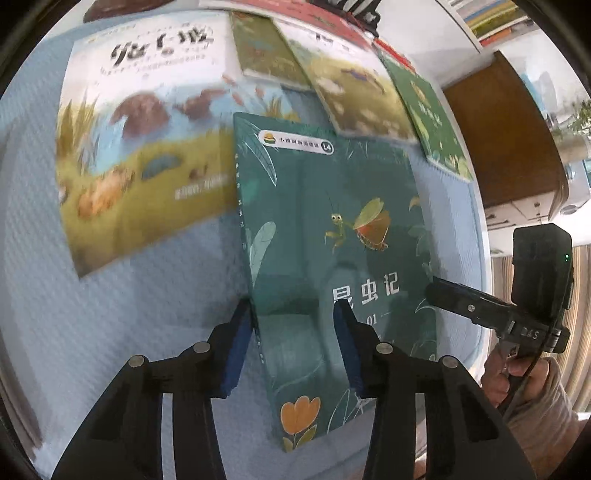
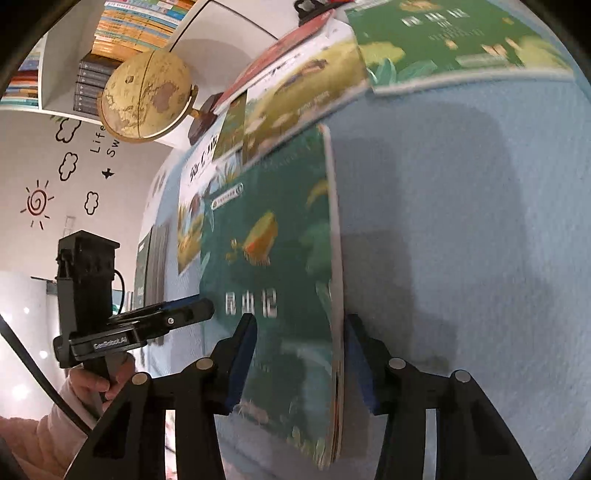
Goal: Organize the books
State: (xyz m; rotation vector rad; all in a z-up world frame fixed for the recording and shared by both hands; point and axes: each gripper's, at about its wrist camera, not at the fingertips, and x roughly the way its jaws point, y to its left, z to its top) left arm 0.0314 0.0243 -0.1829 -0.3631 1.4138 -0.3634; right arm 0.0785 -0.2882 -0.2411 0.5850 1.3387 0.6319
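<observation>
A dark green insect book (image 1: 332,221) lies cover up on the blue tablecloth (image 1: 110,332). My left gripper (image 1: 293,328) straddles its spine edge near the bottom. One blue pad sits just outside the spine and the other over the cover, with a clear gap between them. My right gripper (image 2: 299,321) straddles the same book (image 2: 280,258) at its page edge, one pad over the cover and one beyond the edge. Neither pair of pads visibly presses on the book. Each gripper's fingers also show from the side in the other wrist view.
A large picture book (image 1: 140,147) lies left of the green one, and several more books (image 1: 354,92) fan out behind, one of them green (image 2: 443,44). A globe (image 2: 147,96) stands at the table's far end. A wall shelf (image 2: 140,22) holds books. Bare cloth (image 2: 480,221) lies to the right.
</observation>
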